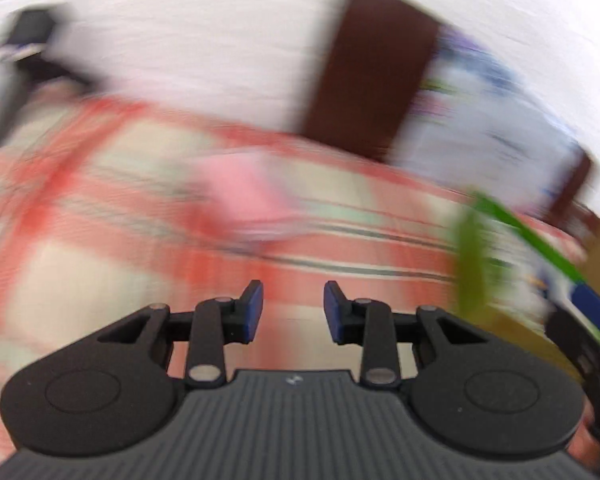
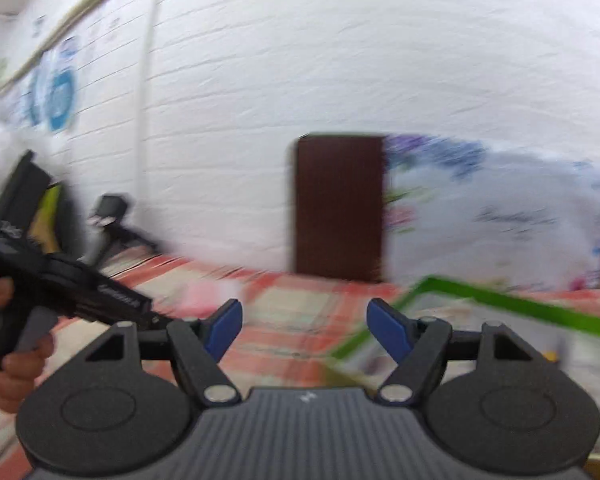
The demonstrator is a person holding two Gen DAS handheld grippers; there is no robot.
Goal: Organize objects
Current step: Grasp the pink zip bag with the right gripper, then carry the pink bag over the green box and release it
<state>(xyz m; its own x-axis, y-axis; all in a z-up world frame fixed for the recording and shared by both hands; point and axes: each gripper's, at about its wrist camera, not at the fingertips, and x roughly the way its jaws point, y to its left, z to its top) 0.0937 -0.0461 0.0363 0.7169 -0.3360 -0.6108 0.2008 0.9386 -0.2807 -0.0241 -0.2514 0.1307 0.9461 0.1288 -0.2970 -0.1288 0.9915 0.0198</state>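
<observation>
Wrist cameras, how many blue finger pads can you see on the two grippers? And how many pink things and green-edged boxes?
Blue pads on the left gripper: 2
Blue pads on the right gripper: 2
Pink thing, too blurred to name: 1
Green-rimmed box: 1
Total: 6

1. Two grippers: the left gripper (image 1: 293, 308) with a narrow gap between its blue pads and nothing in it, and the right gripper (image 2: 305, 330) with its jaws wider apart, also empty.
2. One hand (image 2: 10, 356), gripping the left tool's handle.
3. One checked cloth (image 1: 120, 208), red and pale.
4. One pink item (image 1: 240, 188), too blurred to name.
5. One green-rimmed box (image 2: 512, 304) at the cloth's right side.
6. One dark brown panel (image 2: 338, 204) against the white brick wall (image 2: 340, 60).
</observation>
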